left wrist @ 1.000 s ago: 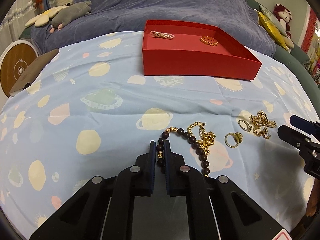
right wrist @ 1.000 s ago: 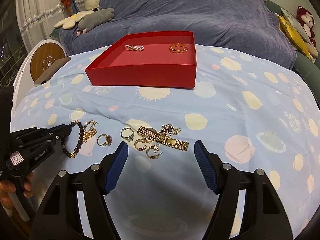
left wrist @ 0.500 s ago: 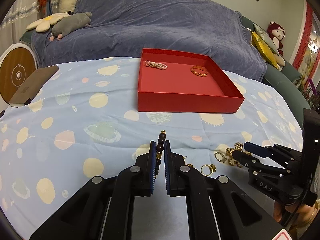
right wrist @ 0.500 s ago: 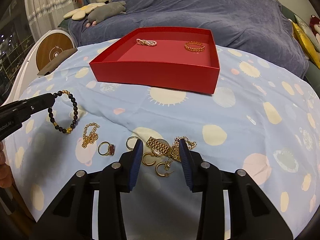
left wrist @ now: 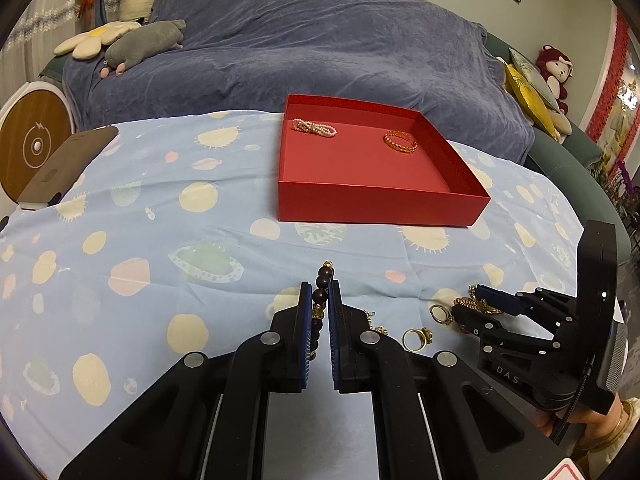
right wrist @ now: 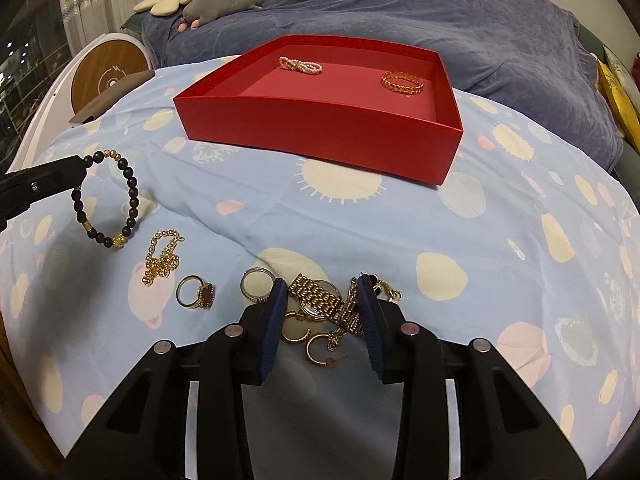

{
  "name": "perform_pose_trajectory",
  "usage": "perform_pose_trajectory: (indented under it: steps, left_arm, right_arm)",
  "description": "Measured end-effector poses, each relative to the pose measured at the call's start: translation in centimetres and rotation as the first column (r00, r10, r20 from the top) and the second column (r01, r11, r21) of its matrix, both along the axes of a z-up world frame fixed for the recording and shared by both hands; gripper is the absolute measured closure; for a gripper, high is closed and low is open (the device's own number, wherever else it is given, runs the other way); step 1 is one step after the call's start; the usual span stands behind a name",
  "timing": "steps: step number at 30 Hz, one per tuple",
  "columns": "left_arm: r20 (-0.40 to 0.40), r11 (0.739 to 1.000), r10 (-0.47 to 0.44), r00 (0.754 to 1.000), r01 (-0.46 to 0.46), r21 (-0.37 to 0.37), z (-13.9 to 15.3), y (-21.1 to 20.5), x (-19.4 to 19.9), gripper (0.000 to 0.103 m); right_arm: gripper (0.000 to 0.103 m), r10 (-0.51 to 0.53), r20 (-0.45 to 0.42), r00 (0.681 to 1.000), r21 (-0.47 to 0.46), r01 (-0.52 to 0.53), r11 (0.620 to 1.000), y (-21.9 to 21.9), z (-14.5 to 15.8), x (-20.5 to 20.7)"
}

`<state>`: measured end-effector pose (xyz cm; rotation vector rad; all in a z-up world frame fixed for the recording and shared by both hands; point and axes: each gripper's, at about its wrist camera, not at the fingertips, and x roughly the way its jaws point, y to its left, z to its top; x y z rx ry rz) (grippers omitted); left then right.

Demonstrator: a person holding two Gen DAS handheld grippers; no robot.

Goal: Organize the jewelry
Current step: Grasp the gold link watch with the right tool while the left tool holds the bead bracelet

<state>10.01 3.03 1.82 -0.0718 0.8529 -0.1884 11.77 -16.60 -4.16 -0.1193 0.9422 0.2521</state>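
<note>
My left gripper (left wrist: 320,292) is shut on a dark bead bracelet (left wrist: 323,280) with gold beads. In the right wrist view the bracelet (right wrist: 132,200) hangs from the left gripper (right wrist: 80,162), clear of the blue cloth. My right gripper (right wrist: 320,296) is low over the jewelry pile, its blue pads pressed on either side of a gold watch (right wrist: 320,300). The left wrist view shows the right gripper (left wrist: 472,300) closed around the watch. Behind stands a red box (left wrist: 380,208) holding a pearl bracelet (left wrist: 314,128) and a gold bangle (left wrist: 400,142).
On the cloth lie a gold chain (right wrist: 162,258), a ring with a red stone (right wrist: 196,298), a silver ring (right wrist: 256,282) and hoop earrings (right wrist: 316,344). A dark flat case (left wrist: 64,168) sits at the table's left edge. A blue-covered sofa (left wrist: 320,40) lies beyond.
The left gripper has lifted the bead bracelet off the cloth. The right gripper came down over the pile and its jaws narrowed from wide open onto the gold watch.
</note>
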Motion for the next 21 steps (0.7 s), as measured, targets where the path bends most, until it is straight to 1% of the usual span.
perform_pose_trajectory:
  steps: [4,8,15,21]
  left_arm:
    - [-0.002,1.000,0.000,1.000,0.000,0.010,-0.3,-0.2,0.1,0.097]
    - [-0.004,1.000,-0.006,1.000,0.006,0.018,-0.5,-0.6,0.2,0.097]
    - [-0.009,0.999,-0.020,1.000,0.020,0.025,-0.8,-1.2,0.2,0.097]
    - [-0.013,0.999,-0.026,1.000,0.026,0.030,-1.0,-1.7,0.3,0.097]
  right_arm:
    - [0.072,-0.048,-0.048,0.998,0.037,0.050,0.998,-1.1,0.2,0.1]
    - [0.072,-0.084,-0.077,0.993,0.052,0.088,0.995,-1.8,0.3,-0.4]
    - [0.073,-0.079,-0.097,0.992,0.053,0.085,0.995,-2.0,0.3,-1.5]
    - [0.074,-0.093,-0.107,0.990,0.101,0.104,0.989,-2.4,0.2,-0.8]
